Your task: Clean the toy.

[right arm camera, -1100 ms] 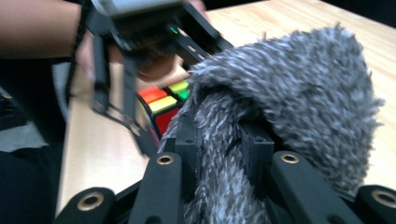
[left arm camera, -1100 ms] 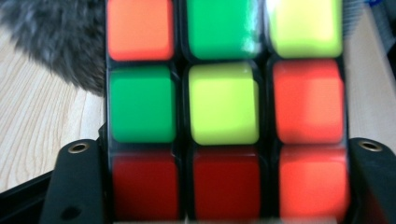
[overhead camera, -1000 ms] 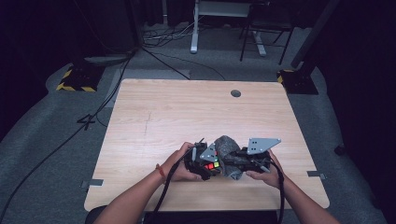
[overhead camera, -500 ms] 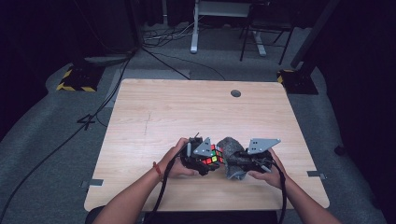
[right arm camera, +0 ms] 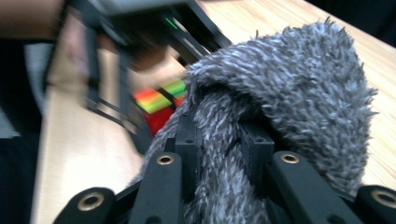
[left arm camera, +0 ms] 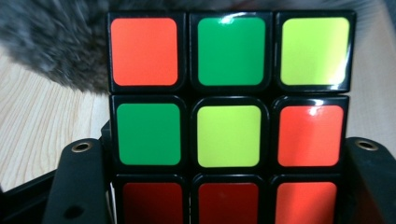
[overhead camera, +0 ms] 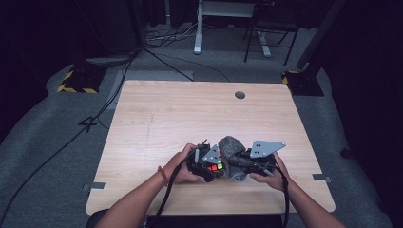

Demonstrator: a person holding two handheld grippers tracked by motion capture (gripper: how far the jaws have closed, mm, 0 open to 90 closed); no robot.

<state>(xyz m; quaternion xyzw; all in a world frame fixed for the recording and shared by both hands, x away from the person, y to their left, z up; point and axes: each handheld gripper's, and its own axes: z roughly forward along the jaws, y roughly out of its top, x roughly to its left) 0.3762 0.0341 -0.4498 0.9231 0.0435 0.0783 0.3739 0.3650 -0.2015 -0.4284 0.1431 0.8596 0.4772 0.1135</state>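
Wiping looks well underway — left tongs (overhead camera: 209, 167) clamp the Rubik's cube (left arm camera: 229, 121) at the bench's (overhead camera: 190, 114) near edge, right tongs (right arm camera: 219, 140) pinch a fuzzy grey cloth (right arm camera: 289, 93) pressed against the cube's far side. Other faces probably still to do.

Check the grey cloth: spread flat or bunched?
Bunched. The fluffy grey cloth is gathered into a fold between the right gripper, humping up beside the Rubik's cube.
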